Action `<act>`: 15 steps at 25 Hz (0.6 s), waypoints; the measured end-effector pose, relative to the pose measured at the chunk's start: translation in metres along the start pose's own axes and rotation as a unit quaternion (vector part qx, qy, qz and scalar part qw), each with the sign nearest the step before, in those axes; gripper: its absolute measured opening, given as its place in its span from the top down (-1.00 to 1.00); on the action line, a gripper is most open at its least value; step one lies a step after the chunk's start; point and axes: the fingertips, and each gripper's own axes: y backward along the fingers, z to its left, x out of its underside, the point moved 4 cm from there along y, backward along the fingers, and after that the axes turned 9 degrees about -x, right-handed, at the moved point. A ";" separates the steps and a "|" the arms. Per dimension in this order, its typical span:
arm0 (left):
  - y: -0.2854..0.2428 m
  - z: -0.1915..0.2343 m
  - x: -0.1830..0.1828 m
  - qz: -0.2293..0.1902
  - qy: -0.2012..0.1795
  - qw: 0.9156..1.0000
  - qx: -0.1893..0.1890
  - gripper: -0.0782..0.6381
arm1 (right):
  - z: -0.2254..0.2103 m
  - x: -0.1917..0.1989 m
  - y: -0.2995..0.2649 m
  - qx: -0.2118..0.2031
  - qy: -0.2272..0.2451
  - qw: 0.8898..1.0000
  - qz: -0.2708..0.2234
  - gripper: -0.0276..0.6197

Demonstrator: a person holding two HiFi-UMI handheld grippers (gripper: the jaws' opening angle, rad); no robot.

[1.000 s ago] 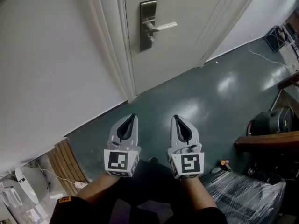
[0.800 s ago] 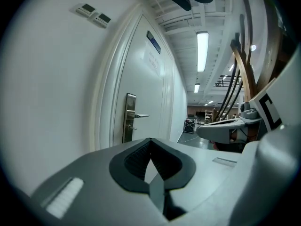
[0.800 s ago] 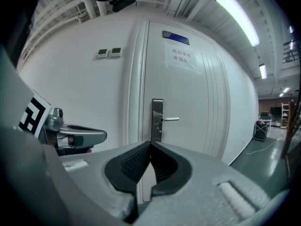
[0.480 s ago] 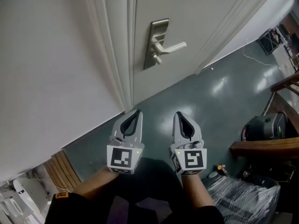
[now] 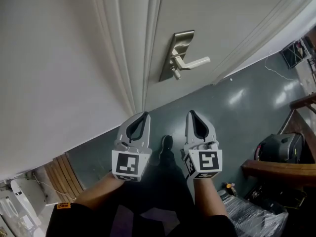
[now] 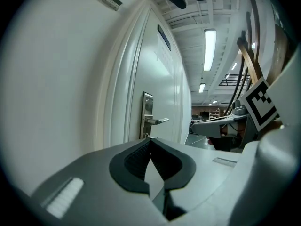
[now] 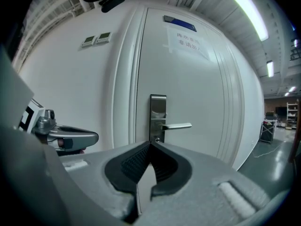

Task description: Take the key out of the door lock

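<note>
- Head view: both claws are held low in front of the body, side by side over the dark green floor (image 5: 237, 102). They're well short of the door (image 5: 222, 14).
  - The left claw (image 5: 144, 114) and right claw (image 5: 190, 112) both look pressed together at the tips.
  - Up on the door there's a metal lock plate (image 5: 176, 53) with a lever handle (image 5: 195, 63).
  - A small nub (image 5: 174, 75) sticks out just below the lever. I'd guess that's the key, but it's too small to be sure.
- Left gripper view: the left claw (image 6: 150, 139) has its tips touching and nothing pinched between them. The door is seen at a slant, with the lock plate (image 6: 147, 114) far off beyond the tips.
- Right gripper view: the right claw (image 7: 150, 144) is closed the same way and is empty.
  - This one faces the lock plate (image 7: 158, 117) nearly square on.
  - The lever (image 7: 176, 125) points right, and a tiny round spot (image 7: 156, 138) sits just above the claw tips where the key should be.
- Handling guess:
  - The key should be light, stiff metal and pretty slick.
  - I'd spread the right claw and pinch the flat faces of the key's head.
  - Then pull straight out along the shaft, since a crooked pull could jam it.
  - It might also need turning back to neutral first.
</note>
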 end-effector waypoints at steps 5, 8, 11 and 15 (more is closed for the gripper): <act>-0.036 -0.001 -0.001 0.003 -0.006 0.999 -0.043 0.73 | -0.030 0.008 -0.047 -0.063 -0.024 0.998 0.020 0.94; -0.059 -0.004 -0.005 0.002 -0.006 0.998 -0.062 0.73 | -0.047 0.012 -0.075 -0.109 -0.051 0.992 0.032 0.94; -0.081 -0.007 -0.006 0.005 0.004 0.997 -0.076 0.73 | -0.059 0.018 -0.101 -0.154 -0.087 0.983 0.047 0.77; -0.105 -0.009 0.002 0.024 -0.008 0.994 -0.102 0.69 | -0.072 0.030 -0.127 -0.202 -0.136 0.967 0.069 0.73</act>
